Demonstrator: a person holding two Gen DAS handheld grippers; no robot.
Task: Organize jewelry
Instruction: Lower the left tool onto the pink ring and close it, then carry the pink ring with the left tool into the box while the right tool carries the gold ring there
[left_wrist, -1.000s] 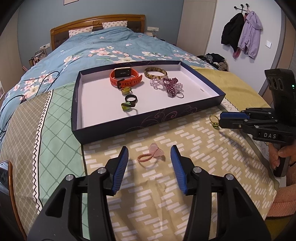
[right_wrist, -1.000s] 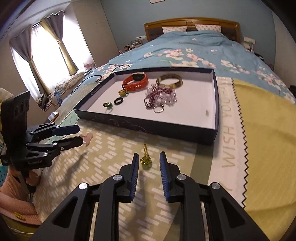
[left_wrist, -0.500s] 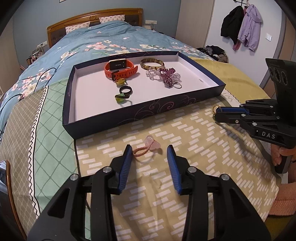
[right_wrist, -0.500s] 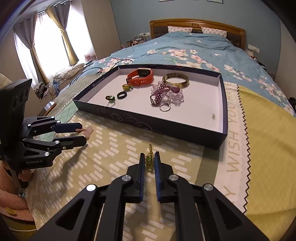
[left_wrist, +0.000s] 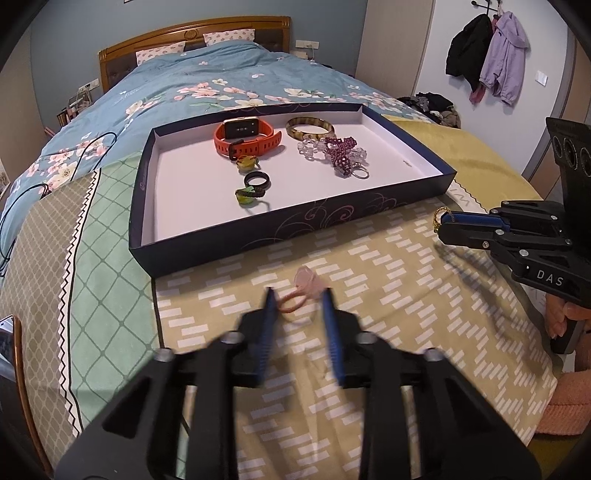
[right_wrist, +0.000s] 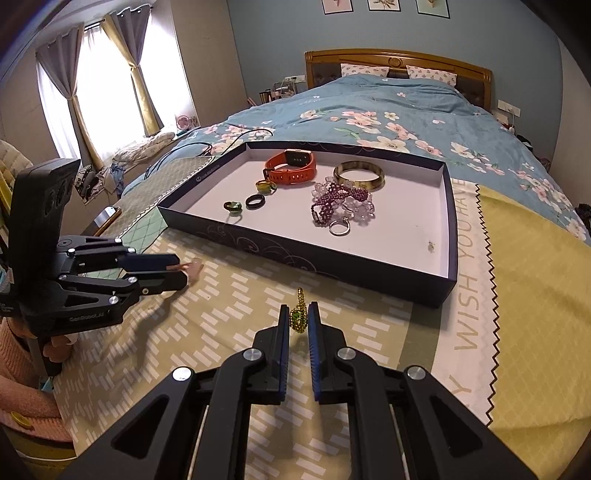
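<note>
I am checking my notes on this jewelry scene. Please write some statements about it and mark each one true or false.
1. The right gripper is shut on the gold ring. True.
2. The orange watch lies on the blanket. False: it lies inside the tray.
3. The pink hair tie lies between the left gripper's fingers. True.
4. The tray holds no rings. False: a black ring lies in it.

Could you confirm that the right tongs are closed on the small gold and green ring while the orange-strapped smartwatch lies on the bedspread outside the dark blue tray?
Not quite: the orange-strapped smartwatch lies inside the dark blue tray, as the right wrist view shows. The right tongs are indeed closed on the small gold and green ring.
</note>
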